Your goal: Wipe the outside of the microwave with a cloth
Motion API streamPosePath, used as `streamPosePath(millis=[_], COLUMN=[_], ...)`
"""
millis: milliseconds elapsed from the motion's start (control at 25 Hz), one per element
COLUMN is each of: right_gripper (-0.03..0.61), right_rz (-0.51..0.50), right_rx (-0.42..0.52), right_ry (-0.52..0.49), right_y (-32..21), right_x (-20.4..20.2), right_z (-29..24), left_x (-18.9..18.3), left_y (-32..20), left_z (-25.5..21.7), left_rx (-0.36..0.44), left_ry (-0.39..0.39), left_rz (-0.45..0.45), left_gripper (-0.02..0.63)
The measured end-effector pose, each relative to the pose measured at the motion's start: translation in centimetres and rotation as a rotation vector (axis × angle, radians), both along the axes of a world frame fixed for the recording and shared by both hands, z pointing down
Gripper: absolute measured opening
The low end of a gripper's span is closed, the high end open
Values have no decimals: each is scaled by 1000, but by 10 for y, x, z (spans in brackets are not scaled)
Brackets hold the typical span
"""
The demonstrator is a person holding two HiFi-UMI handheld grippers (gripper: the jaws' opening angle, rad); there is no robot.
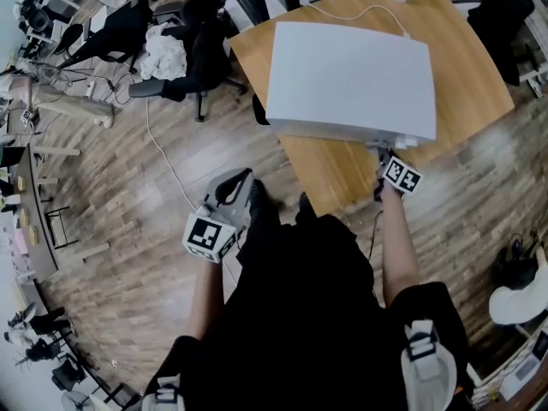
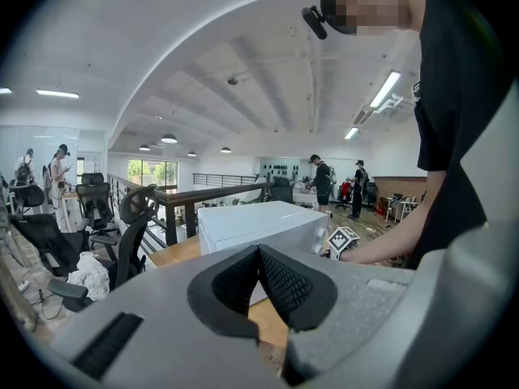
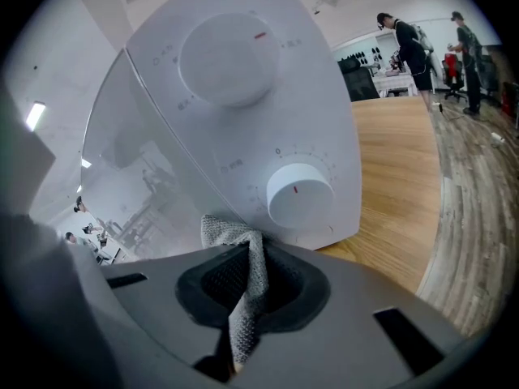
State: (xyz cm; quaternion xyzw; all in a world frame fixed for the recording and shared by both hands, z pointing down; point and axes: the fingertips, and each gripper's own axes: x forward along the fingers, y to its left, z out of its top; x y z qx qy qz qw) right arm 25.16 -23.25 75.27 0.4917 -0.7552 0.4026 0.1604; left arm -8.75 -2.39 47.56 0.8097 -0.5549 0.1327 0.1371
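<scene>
your right claw [image 3: 251,262] is clamped on a grey cloth [image 3: 233,235]. a fold pokes out past the tips and looks to be touching the microwave [image 3: 243,128] front, low down, at the seam between the door glass [image 3: 138,185] and the knob panel. the lower knob [image 3: 298,194] sits just beside the cloth, the upper knob [image 3: 231,59] well above it.

- risk one: if you sweep right, the cloth or a claw tip catches the lower knob and turns it, which could start the timer.
- risk two: only a small bit of cloth sticks out, so if you press hard the bare tips scrape the glass instead of the cloth.
- risk three: the pinch looks narrow, so drag along the door could pull the cloth loose.

the microwave sits on the wooden table [image 1: 342,174] with its front near the edge closest to you. a hard sideways shove might slide it, and its cord [image 1: 351,14] runs off the back.

your left claw [image 1: 224,212] hangs off the table by your hip, tips closed together on nothing and well apart from the microwave, so nothing braces the box.
</scene>
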Motion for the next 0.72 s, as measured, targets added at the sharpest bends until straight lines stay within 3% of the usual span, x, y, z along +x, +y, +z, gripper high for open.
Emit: streamPosePath(millis=[480, 720], right_gripper=[17, 17], right_rz=[-32, -2], right_rx=[-79, -91], right_ry=[71, 75], right_y=[0, -2], right_x=[-3, -3], right_z=[45, 49], left_x=[-6, -13], left_y=[6, 8], left_z=[6, 6], left_rx=[-28, -30], left_ry=[-14, -15], left_rz=[2, -7], left_gripper=[2, 2])
